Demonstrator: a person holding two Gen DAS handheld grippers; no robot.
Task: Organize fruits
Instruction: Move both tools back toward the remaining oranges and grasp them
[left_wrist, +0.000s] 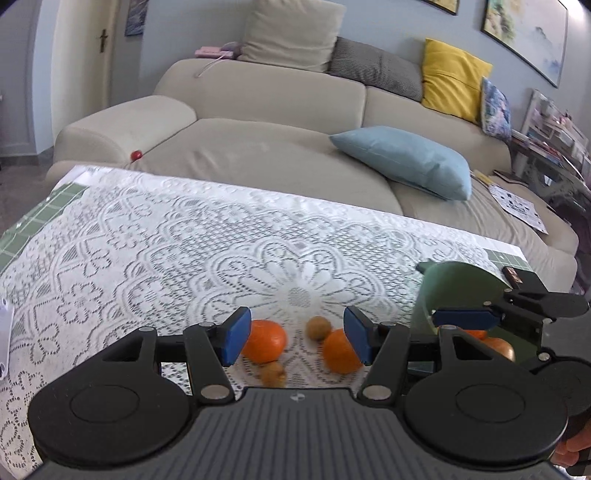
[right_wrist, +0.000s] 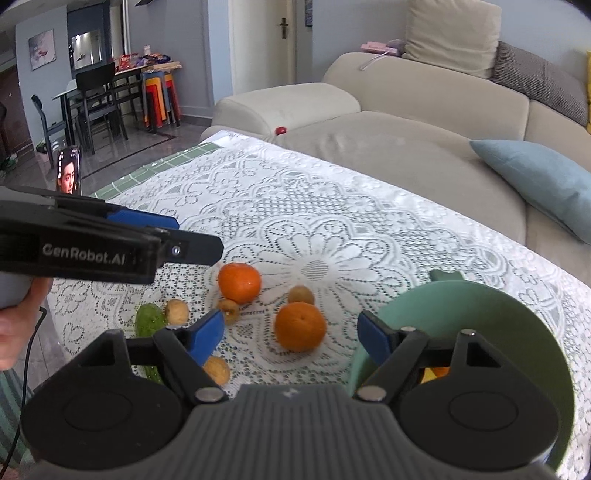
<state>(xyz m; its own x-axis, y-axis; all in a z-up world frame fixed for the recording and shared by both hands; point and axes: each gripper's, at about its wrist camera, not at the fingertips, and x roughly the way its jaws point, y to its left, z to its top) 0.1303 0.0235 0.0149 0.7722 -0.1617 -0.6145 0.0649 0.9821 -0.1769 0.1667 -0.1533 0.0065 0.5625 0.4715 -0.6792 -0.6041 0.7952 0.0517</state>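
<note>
- While both tools hang over the bench (right_wrist: 332, 206) with nothing held, the green bowl (right_wrist: 517, 321) sits at the right, already holding some orange fruit; in my view a careless swing of the right hand-held gripper (right_wrist: 291, 338), which is just beside its rim, could knock or tip it.
- The right hand-held gripper is spread and empty, its jaws wide; the near orange (right_wrist: 300, 326) lies on the lace between and just ahead of its fingers, apart from both pads.
- The left hand-held gripper (left_wrist: 293, 338) is also spread and empty; the far orange (left_wrist: 265, 340) lies by its left finger and the near orange by its right, with a small brown fruit (left_wrist: 318, 327) between them.
- Likely risk: both tools point at the same cluster and may collide or go for one orange together.
- Round fruit may roll if a pad nudges it off-centre.
- The cucumber (right_wrist: 147, 321) and small brown fruits nearby could get bumped aside.
</note>
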